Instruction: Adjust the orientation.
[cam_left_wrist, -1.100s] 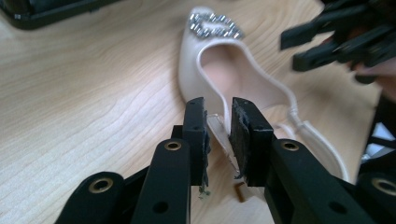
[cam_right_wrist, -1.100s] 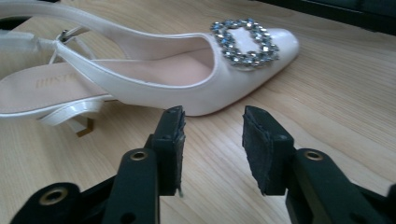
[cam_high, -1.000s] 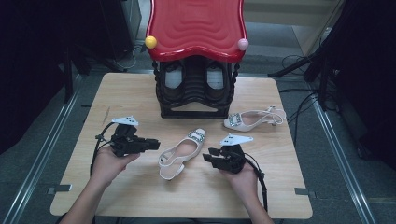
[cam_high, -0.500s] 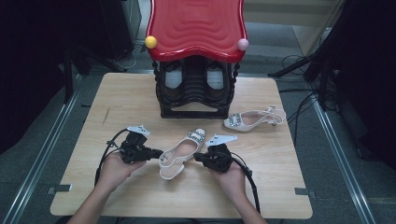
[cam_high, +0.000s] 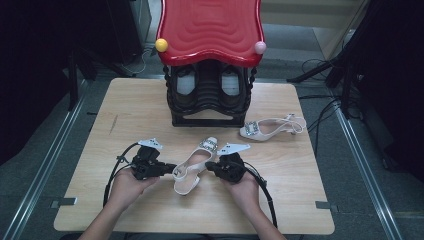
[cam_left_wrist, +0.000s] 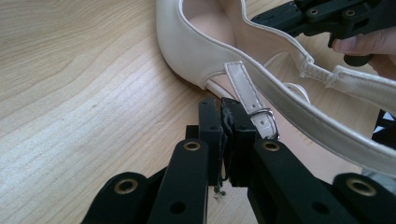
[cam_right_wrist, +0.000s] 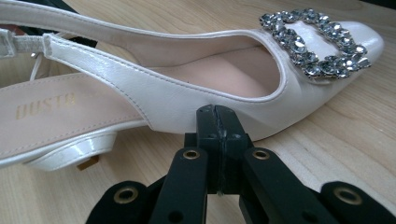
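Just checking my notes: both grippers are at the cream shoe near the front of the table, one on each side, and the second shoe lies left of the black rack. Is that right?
Not quite. The second shoe lies right of the black rack, as the high view shows. The rest holds: the left gripper and right gripper flank the cream shoe near the table's front.

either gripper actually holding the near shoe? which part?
No clear hold. The left gripper is shut beside the buckle strap of the near shoe; the right gripper is shut against its side wall. Nothing visible between either pair of fingers.
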